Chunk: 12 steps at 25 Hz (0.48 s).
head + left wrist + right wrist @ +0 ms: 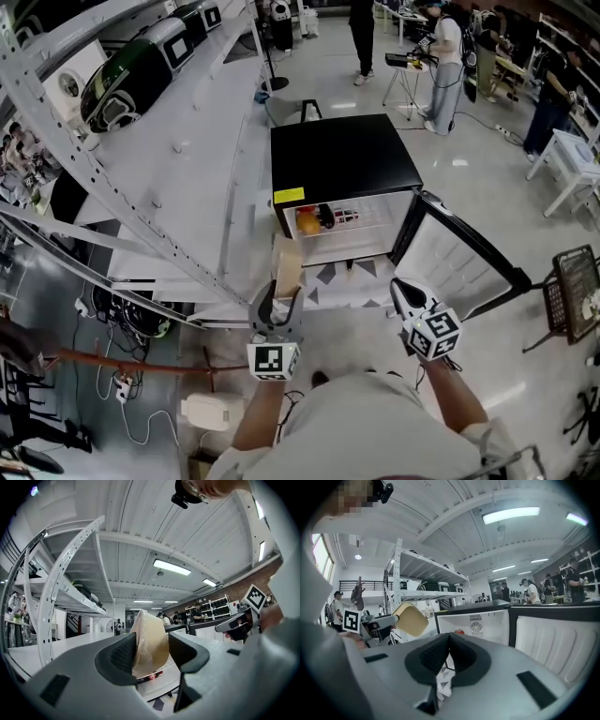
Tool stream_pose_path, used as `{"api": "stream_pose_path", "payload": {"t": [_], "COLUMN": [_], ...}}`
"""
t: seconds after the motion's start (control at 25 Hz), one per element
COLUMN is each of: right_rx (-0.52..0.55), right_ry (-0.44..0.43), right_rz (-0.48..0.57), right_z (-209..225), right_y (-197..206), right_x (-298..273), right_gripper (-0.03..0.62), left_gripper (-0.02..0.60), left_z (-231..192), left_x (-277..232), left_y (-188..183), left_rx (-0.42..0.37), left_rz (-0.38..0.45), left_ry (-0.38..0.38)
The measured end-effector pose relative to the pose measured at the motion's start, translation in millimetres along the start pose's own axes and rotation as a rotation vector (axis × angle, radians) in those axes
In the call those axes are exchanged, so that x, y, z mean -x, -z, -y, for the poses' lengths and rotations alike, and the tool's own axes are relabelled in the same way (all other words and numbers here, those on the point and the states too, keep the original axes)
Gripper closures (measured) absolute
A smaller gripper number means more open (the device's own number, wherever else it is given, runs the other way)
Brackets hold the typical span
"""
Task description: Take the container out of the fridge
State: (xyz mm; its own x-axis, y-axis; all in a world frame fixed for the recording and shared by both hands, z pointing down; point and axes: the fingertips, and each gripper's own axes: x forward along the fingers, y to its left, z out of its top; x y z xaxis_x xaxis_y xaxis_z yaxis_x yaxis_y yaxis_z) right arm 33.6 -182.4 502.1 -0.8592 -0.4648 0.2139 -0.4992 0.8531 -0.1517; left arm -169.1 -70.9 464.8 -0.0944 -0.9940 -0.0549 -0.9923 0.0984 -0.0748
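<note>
while left jaws clamp the container (pixel 152 639), fridge (pixel 342 155) holds orange item (pixel 307 222).

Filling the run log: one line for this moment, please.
left tongs: shut on container | right tongs: shut, empty | fridge door: open

The left gripper (pixel 278 300) is held level at the lower centre of the head view, with its jaws clamped on a tan container (pixel 288 263) pinched between the pads. The right gripper (pixel 401 292) is held just to its right, tilted slightly down, with its jaws closed together on nothing. Both forearms are stretched forward.
</note>
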Motion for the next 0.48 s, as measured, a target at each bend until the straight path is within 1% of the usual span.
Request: {"api": "stream_pose_path", "payload": {"t": [0.48], "right_rx": [0.001], "right_ry": [-0.012], "right_rz": [0.009], "right_z": [5.8], "right_y": [-4.7], "right_x": [7.2], "right_gripper": [0.588], "left_gripper": [0.365], "left_z": [1.5], "left_x": [-2.6], "left_y": [-1.9], "left_rx": [-0.001], "left_rz": [-0.006], "left_ry": [-0.023]}}
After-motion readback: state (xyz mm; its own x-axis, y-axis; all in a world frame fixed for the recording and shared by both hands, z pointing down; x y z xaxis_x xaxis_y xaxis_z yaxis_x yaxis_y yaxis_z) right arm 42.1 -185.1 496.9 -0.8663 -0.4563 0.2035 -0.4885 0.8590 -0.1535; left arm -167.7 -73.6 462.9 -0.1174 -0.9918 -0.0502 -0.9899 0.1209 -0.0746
